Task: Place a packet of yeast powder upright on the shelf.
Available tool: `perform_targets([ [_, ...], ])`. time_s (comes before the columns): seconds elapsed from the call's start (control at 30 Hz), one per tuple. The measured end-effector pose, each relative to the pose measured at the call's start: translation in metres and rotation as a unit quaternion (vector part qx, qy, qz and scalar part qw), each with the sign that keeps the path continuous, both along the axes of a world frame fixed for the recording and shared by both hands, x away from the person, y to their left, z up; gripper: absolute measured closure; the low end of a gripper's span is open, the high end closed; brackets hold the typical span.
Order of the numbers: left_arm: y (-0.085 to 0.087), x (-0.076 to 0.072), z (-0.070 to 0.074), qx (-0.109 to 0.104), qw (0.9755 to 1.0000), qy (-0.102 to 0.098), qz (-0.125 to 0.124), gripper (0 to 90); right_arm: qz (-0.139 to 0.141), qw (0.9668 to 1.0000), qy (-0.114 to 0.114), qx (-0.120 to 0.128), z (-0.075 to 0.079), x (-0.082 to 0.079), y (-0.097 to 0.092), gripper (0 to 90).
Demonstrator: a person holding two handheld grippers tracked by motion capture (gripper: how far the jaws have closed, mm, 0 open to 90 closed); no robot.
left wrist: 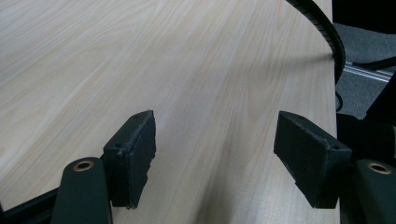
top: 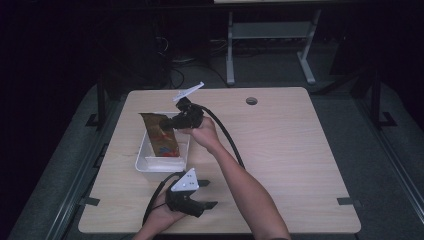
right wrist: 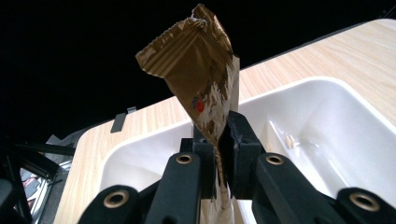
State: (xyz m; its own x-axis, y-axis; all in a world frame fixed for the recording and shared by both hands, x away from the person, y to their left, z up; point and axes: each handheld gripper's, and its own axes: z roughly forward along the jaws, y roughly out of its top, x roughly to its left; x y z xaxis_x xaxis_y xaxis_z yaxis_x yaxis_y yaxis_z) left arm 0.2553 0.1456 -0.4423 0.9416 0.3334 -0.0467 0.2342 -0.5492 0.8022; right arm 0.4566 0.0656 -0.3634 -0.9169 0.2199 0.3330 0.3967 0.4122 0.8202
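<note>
At a pale wooden table (top: 280, 150), a person works with a gripper in each hand. The right gripper (top: 176, 121) is clamped on a crinkled gold-brown snack packet (top: 161, 135), holding it over a white plastic tub (top: 150, 164) that sits on the left half of the tabletop. In the right gripper view the two black jaws pinch the packet (right wrist: 201, 79) low on its body — the crimped, serrated top edge stands clear above them, and a small red mark shows on the foil near the pads. Behind it lies the tub (right wrist: 355, 107), its white floor glossy, with a few pale crumbs near a moulded ridge. From above, the packet slants across the tub's mouth, its lower end down inside by a patch of red; whether it touches the floor of the tub cannot be told.

The left gripper (top: 207, 194) rests near the front edge of the table, just in front of the tub, with the hand (top: 160, 216) wrapped around it. Its jaws stand wide apart with nothing between them — the left gripper view shows bare wood grain (left wrist: 196, 70) between the two black pads (left wrist: 135, 149), and a ribbed black cable (left wrist: 327, 32) curving over the far edge. The grey triangular plate on top of it points toward the tub.
</note>
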Motion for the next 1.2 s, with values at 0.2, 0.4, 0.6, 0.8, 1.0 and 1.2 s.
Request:
perform_targets([
  [0.2, 0.0, 0.0, 0.0, 0.001, 1.0, -0.001, -0.001, 29.1, 0.002, 0.9999, 0.01, 0.003, -0.007, 0.0, -0.001, 82.8],
  [0.4, -0.001, -0.001, -0.001, 0.002, 1.0, 0.001, -0.003, 29.1, 0.0, 0.9997, 0.024, 0.009, -0.015, 0.0, -0.003, 81.2],
  [0.6, -0.002, 0.0, -0.001, 0.003, 1.0, 0.001, -0.003, 29.1, -0.008, 0.9994, 0.032, 0.008, -0.018, 0.001, -0.01, 79.0],
  [0.8, -0.002, 0.0, -0.002, 0.009, 1.0, -0.001, -0.003, 29.1, -0.013, 0.9992, 0.039, 0.005, -0.019, 0.003, -0.014, 74.2],
  [1.0, -0.002, 0.0, -0.001, 0.003, 1.0, 0.0, -0.003, 29.0, -0.016, 0.998, 0.061, 0.01, -0.024, 0.005, -0.021, 63.8],
  [1.2, -0.002, 0.0, -0.002, 0.002, 1.0, 0.002, -0.003, 29.0, -0.019, 0.9973, 0.07, 0.009, -0.025, 0.005, -0.029, 58.0],
])
